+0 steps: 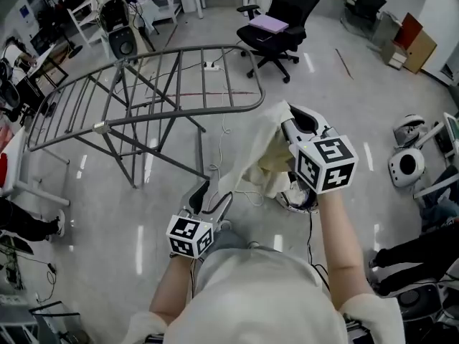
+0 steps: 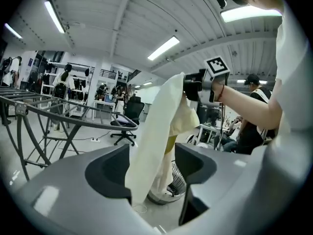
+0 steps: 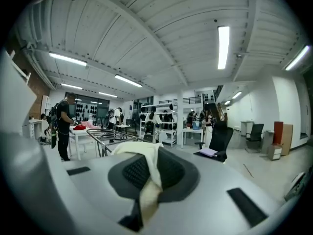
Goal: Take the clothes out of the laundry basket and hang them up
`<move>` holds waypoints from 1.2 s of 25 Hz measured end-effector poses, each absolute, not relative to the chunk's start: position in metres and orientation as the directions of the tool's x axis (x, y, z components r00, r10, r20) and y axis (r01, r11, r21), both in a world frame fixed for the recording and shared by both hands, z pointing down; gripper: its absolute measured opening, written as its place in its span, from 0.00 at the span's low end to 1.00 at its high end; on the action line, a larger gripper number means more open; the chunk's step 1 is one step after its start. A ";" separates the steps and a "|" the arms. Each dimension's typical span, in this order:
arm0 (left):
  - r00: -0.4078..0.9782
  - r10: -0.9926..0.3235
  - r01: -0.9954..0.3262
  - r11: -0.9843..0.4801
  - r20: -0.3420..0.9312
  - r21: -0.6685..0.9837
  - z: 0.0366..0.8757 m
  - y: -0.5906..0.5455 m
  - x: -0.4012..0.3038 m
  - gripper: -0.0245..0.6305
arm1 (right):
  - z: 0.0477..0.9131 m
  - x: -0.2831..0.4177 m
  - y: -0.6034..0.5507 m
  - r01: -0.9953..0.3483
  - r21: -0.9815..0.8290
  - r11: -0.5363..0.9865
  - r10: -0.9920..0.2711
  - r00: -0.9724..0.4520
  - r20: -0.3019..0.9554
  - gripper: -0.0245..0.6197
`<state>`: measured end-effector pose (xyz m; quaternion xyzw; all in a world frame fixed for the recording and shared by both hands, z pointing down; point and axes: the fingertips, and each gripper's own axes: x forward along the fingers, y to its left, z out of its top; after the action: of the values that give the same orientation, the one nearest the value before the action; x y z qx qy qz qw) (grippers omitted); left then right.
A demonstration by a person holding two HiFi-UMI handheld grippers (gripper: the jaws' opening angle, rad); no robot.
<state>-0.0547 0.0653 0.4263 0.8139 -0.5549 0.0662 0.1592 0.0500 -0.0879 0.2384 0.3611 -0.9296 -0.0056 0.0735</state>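
- The head view looks steeply down from above onto the drying rack [image 1: 143, 99] and the cloth [image 1: 262, 153].
- The left gripper view looks roughly level, close against the cloth, with the drying rack at left.
- The right gripper view looks level across the room and shares both.

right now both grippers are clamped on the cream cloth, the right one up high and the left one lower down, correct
Not both. The left gripper has its jaws apart: the cream cloth hangs between them unpinched, as the left gripper view shows. The right gripper is clamped on it up high, and the left one is lower down.
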 end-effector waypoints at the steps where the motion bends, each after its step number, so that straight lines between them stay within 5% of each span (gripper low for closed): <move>1: 0.365 -0.884 -0.929 -0.325 0.291 0.179 0.429 0.067 -0.054 0.46 | 0.232 0.049 -0.087 -0.664 0.064 0.745 -0.666 -0.735 0.123 0.07; 9: 0.499 -0.846 -0.864 -0.502 0.189 0.035 0.398 0.052 0.029 0.41 | 0.209 0.042 -0.085 -0.663 0.079 0.745 -0.667 -0.737 0.111 0.07; 14: 0.477 -0.863 -0.833 -0.504 0.165 -0.230 0.398 0.012 0.071 0.57 | 0.209 0.032 -0.075 -0.656 0.059 0.753 -0.657 -0.741 0.142 0.07; 19: 0.403 -0.891 -0.817 -0.453 0.208 -0.357 0.400 -0.013 0.057 0.58 | 0.205 0.029 -0.068 -0.646 0.044 0.762 -0.644 -0.748 0.164 0.07; 26: 0.334 -0.925 -0.829 -0.380 0.182 -0.410 0.388 -0.031 0.032 0.33 | 0.209 0.039 -0.077 -0.660 0.001 0.751 -0.651 -0.741 0.166 0.07; 30: 0.320 -0.937 -0.842 -0.349 0.139 -0.410 0.372 -0.039 0.019 0.11 | 0.211 0.042 -0.087 -0.670 0.000 0.743 -0.660 -0.732 0.170 0.07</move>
<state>0.0195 -0.0387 0.3715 0.8016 -0.5550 0.1786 -0.1324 0.0418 -0.0868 0.2108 0.3574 -0.9300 0.0306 0.0796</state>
